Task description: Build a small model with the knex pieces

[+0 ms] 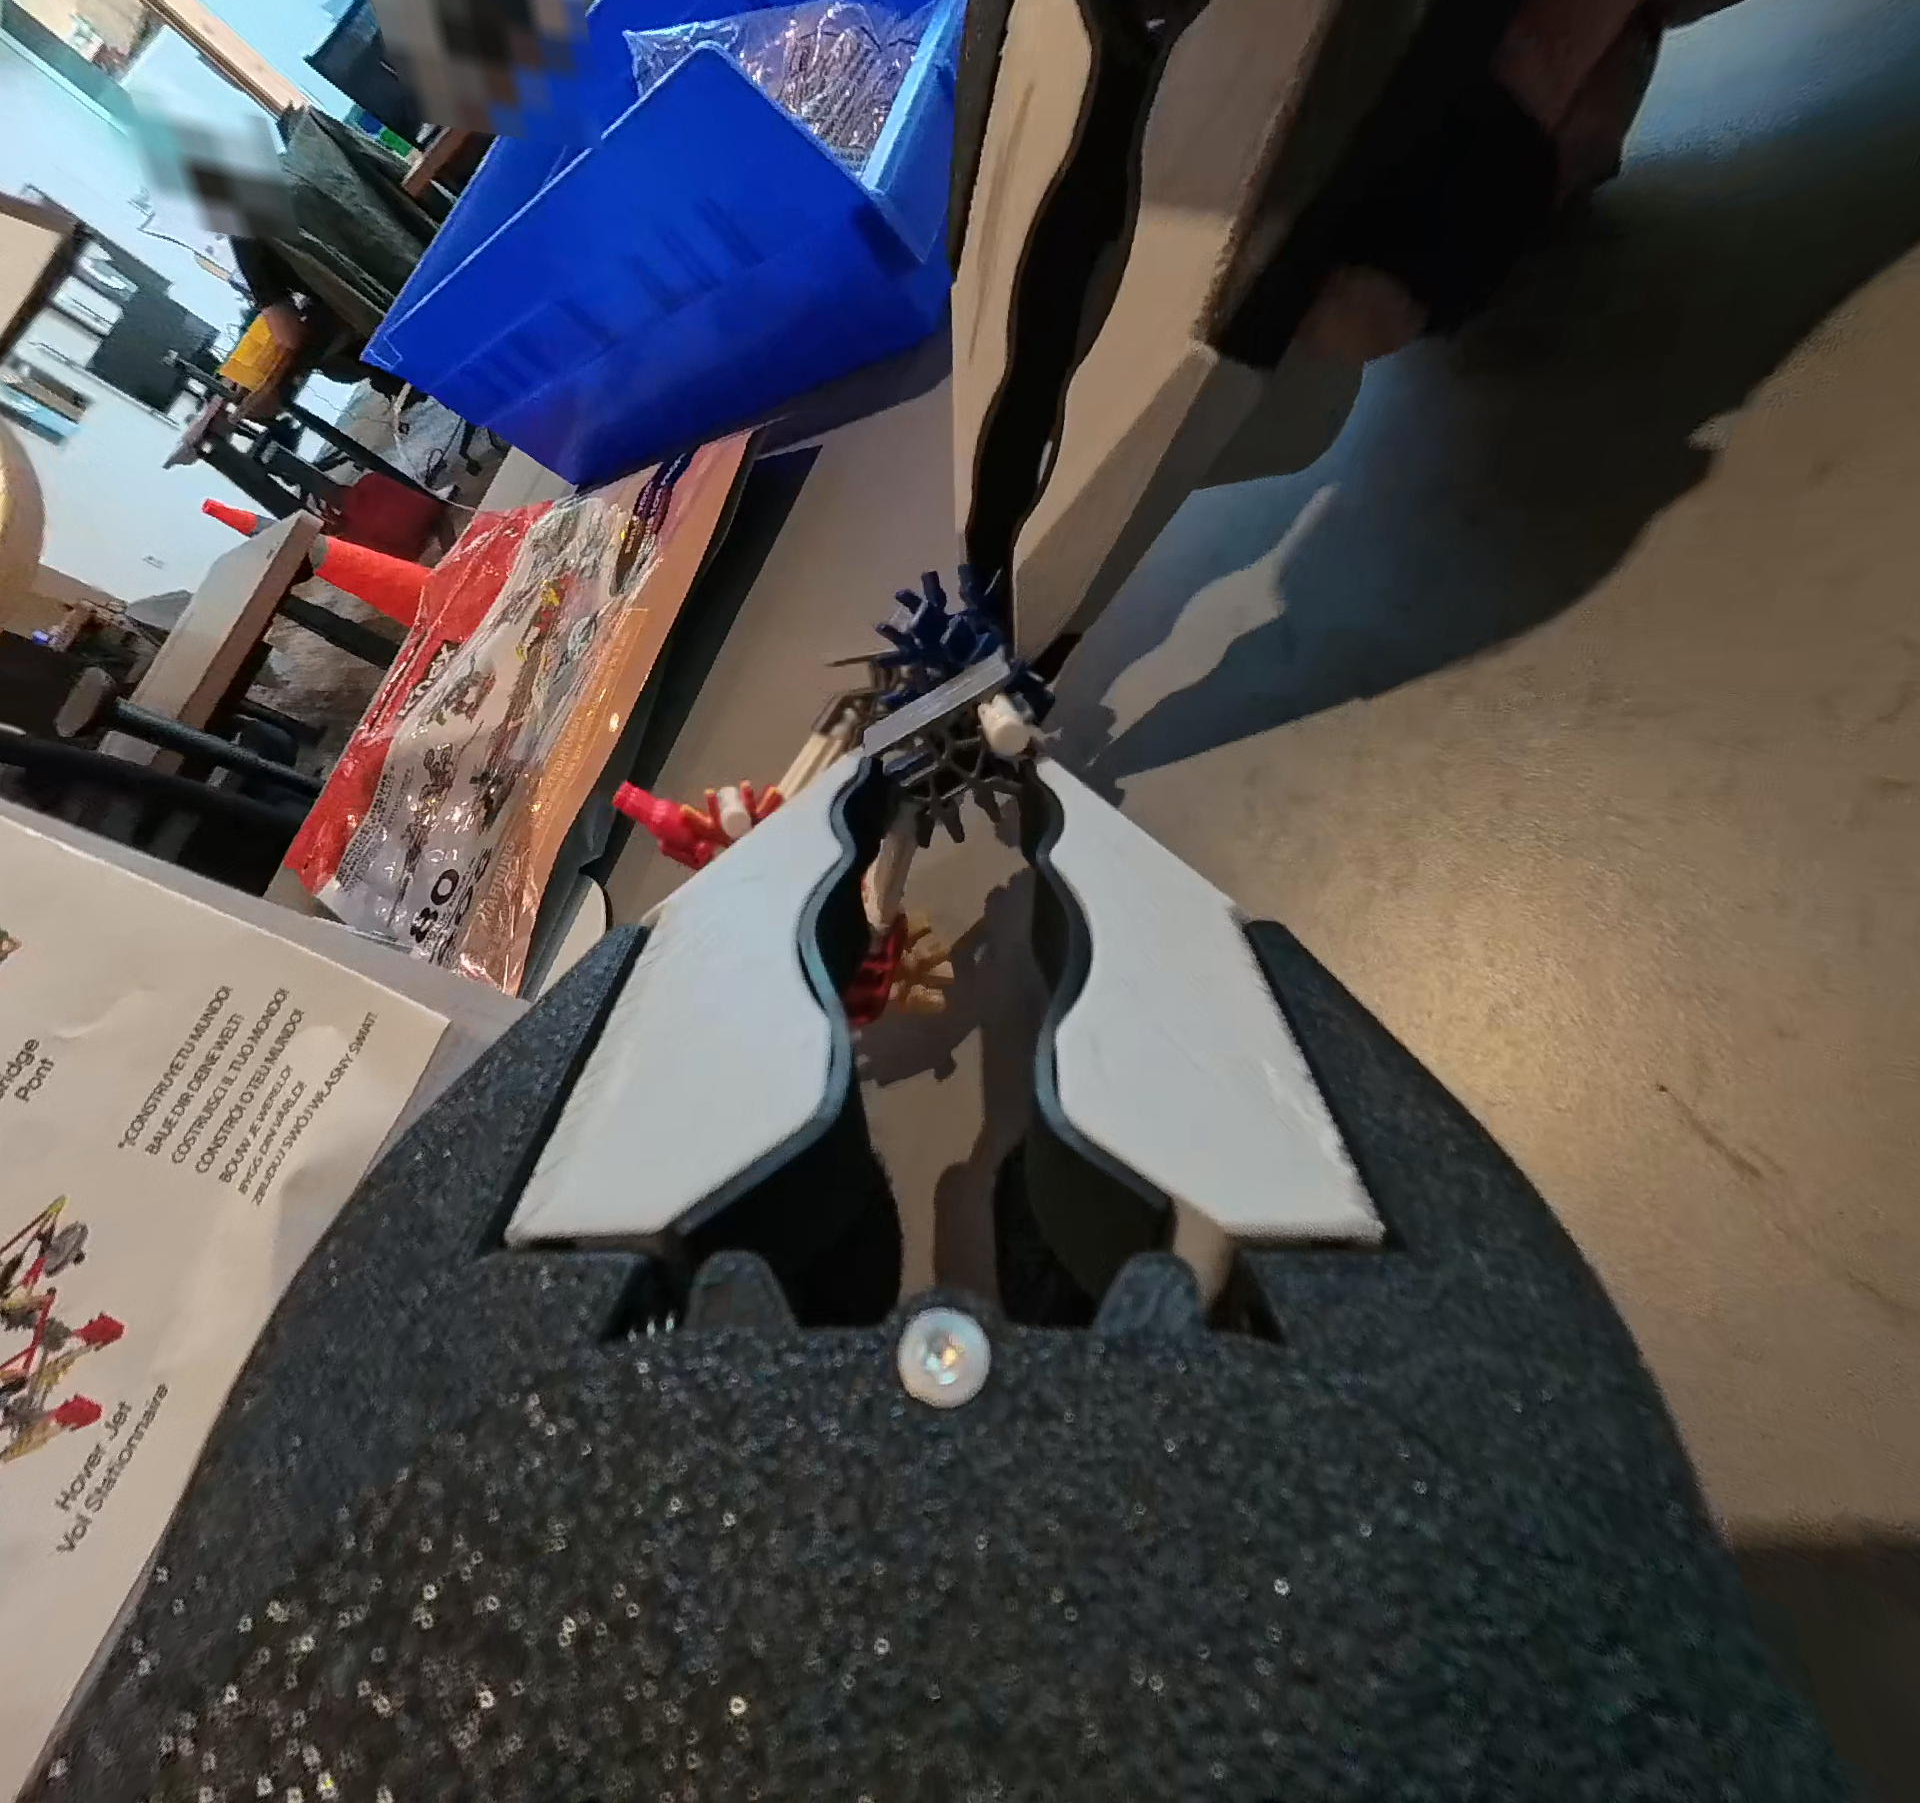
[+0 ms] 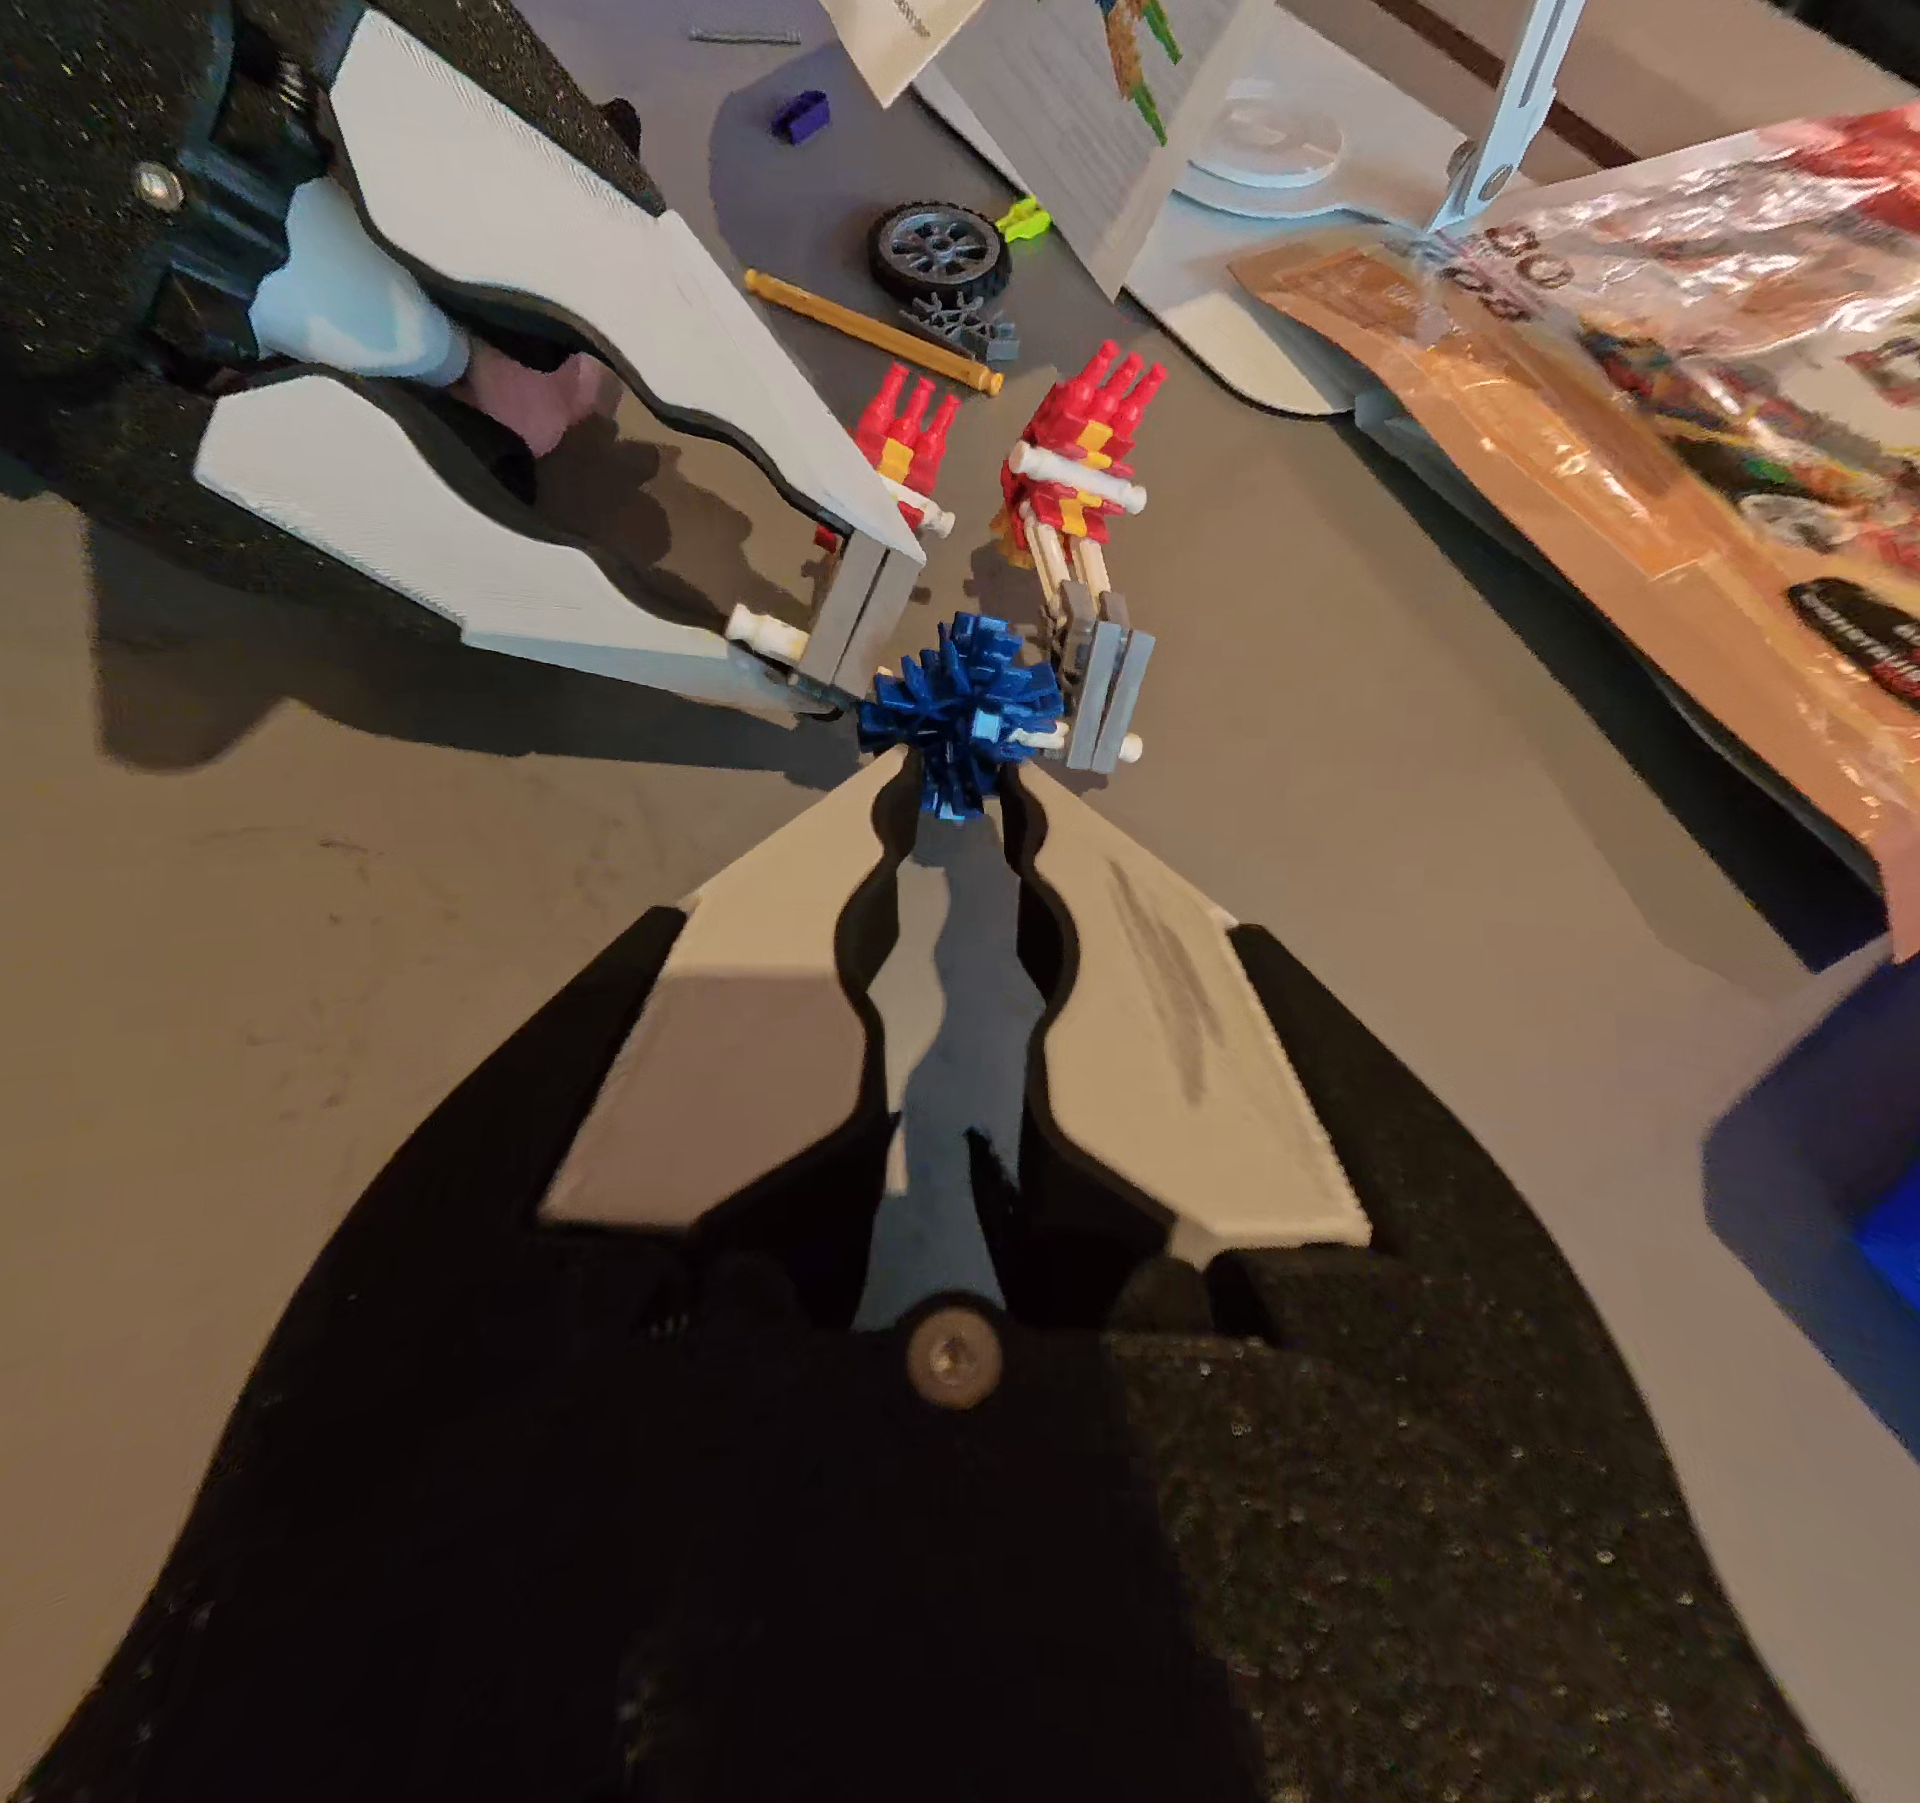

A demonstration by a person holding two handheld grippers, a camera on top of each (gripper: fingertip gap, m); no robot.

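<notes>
A small construction-toy model lies on the grey table. It has red and yellow pieces, white rods, grey connectors and a blue spiky connector cluster. My right gripper is shut on the blue cluster. It enters the left wrist view from above. My left gripper is shut on a grey connector with a white rod end, right beside the blue cluster. It enters the right wrist view from the upper left. The two grippers' tips almost touch.
Blue bins stand behind, one with bagged parts. A red plastic parts bag and instruction sheets lie beside the model. Loose on the table are a wheel, a yellow rod, a purple piece and a green piece.
</notes>
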